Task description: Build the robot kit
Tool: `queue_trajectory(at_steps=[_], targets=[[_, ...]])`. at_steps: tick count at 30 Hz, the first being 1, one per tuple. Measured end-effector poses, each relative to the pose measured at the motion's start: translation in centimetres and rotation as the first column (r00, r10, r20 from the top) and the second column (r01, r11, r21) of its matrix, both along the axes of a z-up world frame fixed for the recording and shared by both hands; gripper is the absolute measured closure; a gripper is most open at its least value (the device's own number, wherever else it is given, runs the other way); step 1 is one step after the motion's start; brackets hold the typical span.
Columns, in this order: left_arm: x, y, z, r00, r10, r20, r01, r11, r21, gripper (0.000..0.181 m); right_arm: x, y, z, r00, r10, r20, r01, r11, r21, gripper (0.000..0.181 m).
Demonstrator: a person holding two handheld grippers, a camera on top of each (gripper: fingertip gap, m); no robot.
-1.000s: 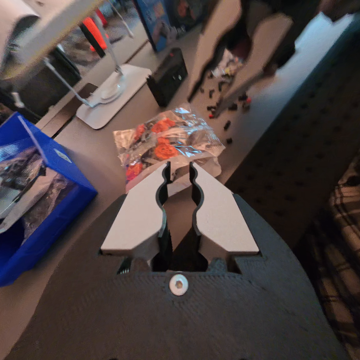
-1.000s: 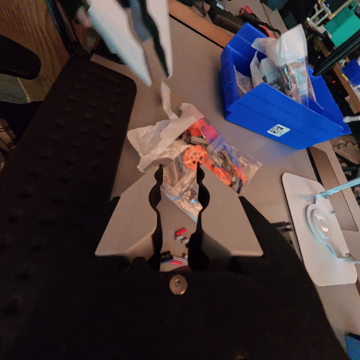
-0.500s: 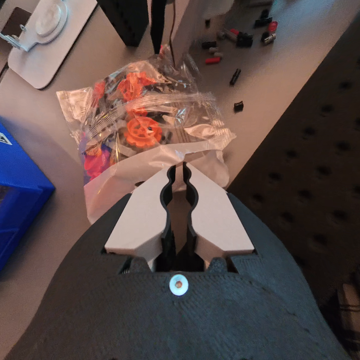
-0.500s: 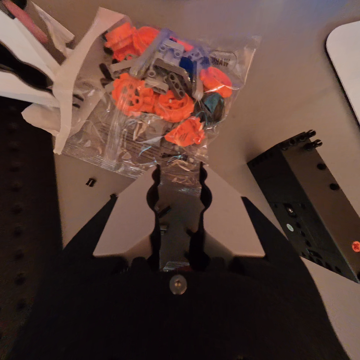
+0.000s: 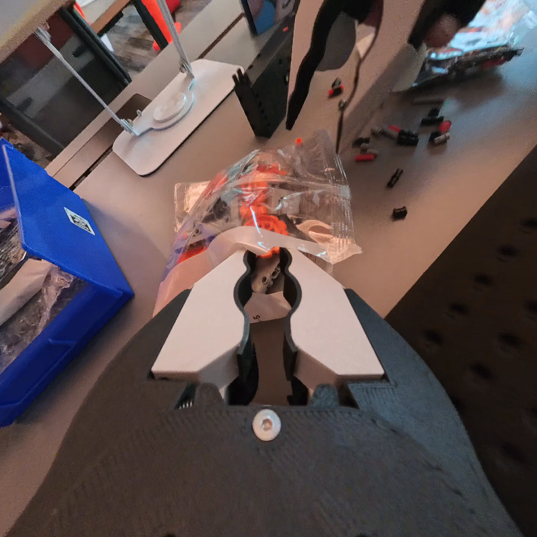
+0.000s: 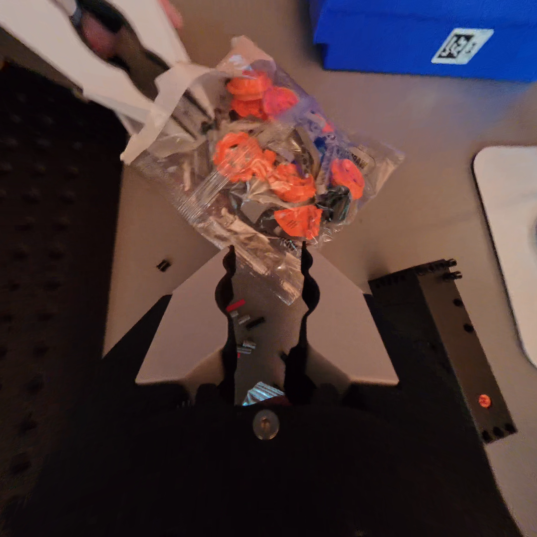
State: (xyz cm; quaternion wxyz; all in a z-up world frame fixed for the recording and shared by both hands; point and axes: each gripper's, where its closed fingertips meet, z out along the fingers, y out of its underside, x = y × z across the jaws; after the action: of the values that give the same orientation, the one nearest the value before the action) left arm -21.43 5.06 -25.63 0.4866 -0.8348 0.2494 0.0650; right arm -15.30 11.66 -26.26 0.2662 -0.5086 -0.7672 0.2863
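A clear plastic bag (image 5: 270,200) of orange gears and grey and black parts lies on the grey table (image 5: 139,220). My left gripper (image 5: 268,254) is closed on the bag's near end. The white strip drapes over its tips, and a grey part and an orange gear sit between the fingers. That end looks raised. In the right wrist view the bag (image 6: 261,162) lies ahead of my right gripper (image 6: 266,250). It is open, with the bag's clear corner between its fingertips. The left gripper (image 6: 162,64) shows blurred at the top left, at the white strip.
A blue bin (image 5: 58,247) stands left of the bag and shows again in the right wrist view (image 6: 406,37). A black block (image 6: 436,334), a white stand base (image 5: 174,110), small loose parts (image 5: 401,136), another bag (image 5: 479,49) and a dark dotted mat (image 6: 52,232) surround it. The grippers' ends are close to 10 cm from one another.
My left gripper moved onto the bag's white end, which now lies over its tips and looks lifted. My right gripper stayed open at the bag's opposite corner; the bag has shifted in its view.
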Motion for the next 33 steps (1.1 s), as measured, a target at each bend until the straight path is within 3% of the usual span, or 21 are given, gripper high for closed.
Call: queue_trajectory(at_steps=[3,6,10,17,22,27,33], targets=[[0.0,0.4,0.7,0.998,0.009,0.068,-0.01,1.0,0.013,0.169,0.4,-0.5,-0.7,0.996,0.091,0.022,-0.093,0.977,0.192,0.122],[0.0,0.9,1.7,0.983,0.013,0.182,-0.018,1.0,0.024,0.17,-0.3,0.0,-1.6,0.995,0.102,0.011,-0.099,0.929,0.356,0.126],[-0.2,1.3,2.8,0.973,0.002,0.231,-0.012,0.999,0.043,0.17,-2.0,2.0,-0.9,0.994,0.06,-0.095,0.001,0.841,0.541,0.181],[-2.8,0.3,1.6,0.999,0.007,0.039,-0.006,1.0,-0.03,0.173,-2.2,2.7,1.0,0.991,0.025,-0.134,0.037,0.896,0.443,0.181],[-0.5,0.0,1.7,0.994,-0.104,0.031,0.105,0.994,-0.023,0.174,-2.5,2.3,1.3,0.991,0.023,-0.131,0.036,0.901,0.432,0.181],[-0.9,0.7,0.4,0.995,-0.095,-0.015,0.094,0.993,-0.077,0.176,-2.9,1.9,2.5,0.986,0.017,-0.167,0.056,0.904,0.424,0.181],[-1.4,1.7,2.6,0.995,-0.077,0.065,0.076,0.997,0.021,0.179,-3.9,1.1,5.6,0.978,0.053,-0.202,0.023,0.934,0.356,0.181]])
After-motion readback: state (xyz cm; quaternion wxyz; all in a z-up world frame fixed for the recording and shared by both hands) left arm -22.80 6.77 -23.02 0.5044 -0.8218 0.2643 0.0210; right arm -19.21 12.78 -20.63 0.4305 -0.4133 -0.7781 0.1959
